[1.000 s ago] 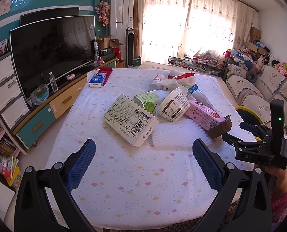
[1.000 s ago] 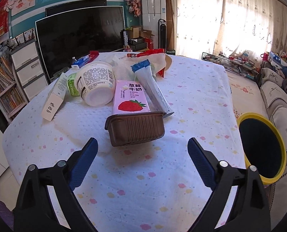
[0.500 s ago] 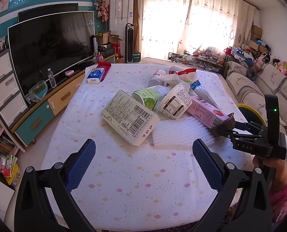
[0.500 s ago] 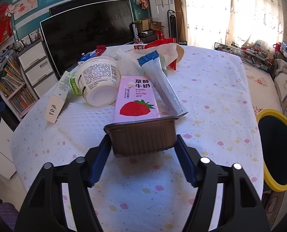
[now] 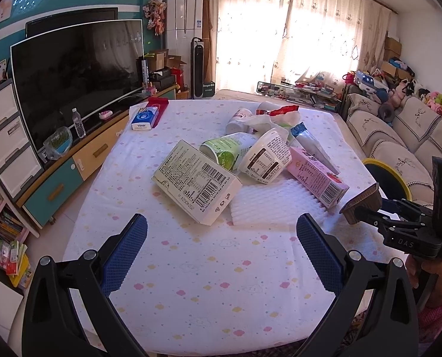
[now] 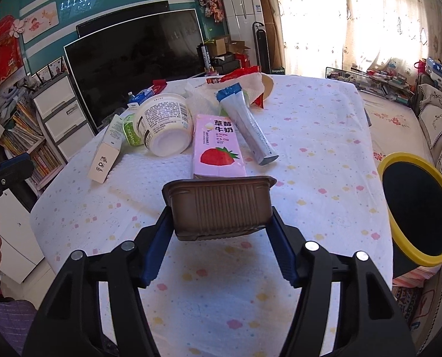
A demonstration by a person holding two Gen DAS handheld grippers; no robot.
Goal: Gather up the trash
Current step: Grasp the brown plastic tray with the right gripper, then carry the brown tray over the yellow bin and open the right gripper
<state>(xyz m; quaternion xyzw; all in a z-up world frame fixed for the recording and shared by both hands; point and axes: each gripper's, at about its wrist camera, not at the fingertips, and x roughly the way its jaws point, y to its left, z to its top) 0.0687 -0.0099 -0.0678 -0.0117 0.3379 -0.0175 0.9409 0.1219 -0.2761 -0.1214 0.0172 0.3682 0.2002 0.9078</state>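
Tabletop scene with litter heaped toward the far half of the cloth-covered table (image 5: 191, 282); the near half, between the heap and the near edge, lies bare, as does a strip along the right edge beside the yellow-rimmed bin (image 6: 417, 211), which stands off the table's right side with its dark mouth showing no contents.

Right gripper (image 6: 221, 223): blue pads pressed against both ends of the brown ribbed plastic tray (image 6: 221, 208), which hangs clear above the cloth, just in front of the pink strawberry milk carton (image 6: 218, 145). A second ago the tray sat on the table against that carton with the jaws spread wide on either side; the jaws have since been closing onto it and it is now lifted and nearer the camera.

Left gripper (image 5: 221, 253): jaws spread apart over bare cloth, nothing between them, placed as before.

Unmoved items: white tub (image 6: 164, 125) on its side, its interior hidden; barcode box (image 5: 197, 184); white foam sheet (image 5: 274, 205); blue-capped tube (image 6: 244, 125).
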